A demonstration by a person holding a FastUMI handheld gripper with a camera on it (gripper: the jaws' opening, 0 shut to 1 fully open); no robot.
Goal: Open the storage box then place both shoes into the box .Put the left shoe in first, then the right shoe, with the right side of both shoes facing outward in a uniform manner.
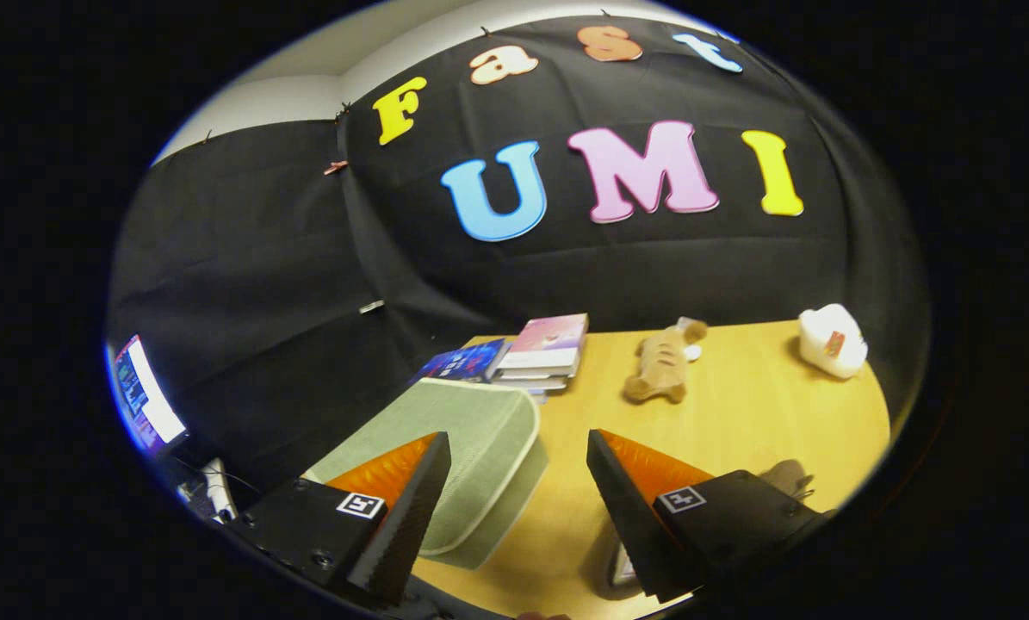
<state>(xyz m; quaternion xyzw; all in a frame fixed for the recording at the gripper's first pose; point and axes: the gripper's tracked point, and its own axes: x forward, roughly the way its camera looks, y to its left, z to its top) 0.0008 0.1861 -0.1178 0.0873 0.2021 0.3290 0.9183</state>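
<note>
Spread wide apart, the gripper [518,482] holds nothing; its two fingers point out over a wooden table [738,413] with bare tabletop in the gap between them.

Seen from the gripper view, the storage box [471,448], pale green with a woven-looking surface and a light rim, stands on the near left part of the table. It is partly behind the left finger and reaches into the gap between the fingers. Whether its lid is shut or ajar cannot be told from this angle.

Low beside the right finger, a small part of a shoe [788,476] peeks out from behind the gripper body; most of it is hidden.

Beyond the box, at the table's far edge, lies a stack of books [544,349] with more books [462,362] just to its left. Farther right a brown plush toy [662,366] lies on the table, and well beyond it, near the far right corner, sits a white object [833,340]. Off the table to the left, a lit screen [144,396] glows.
</note>
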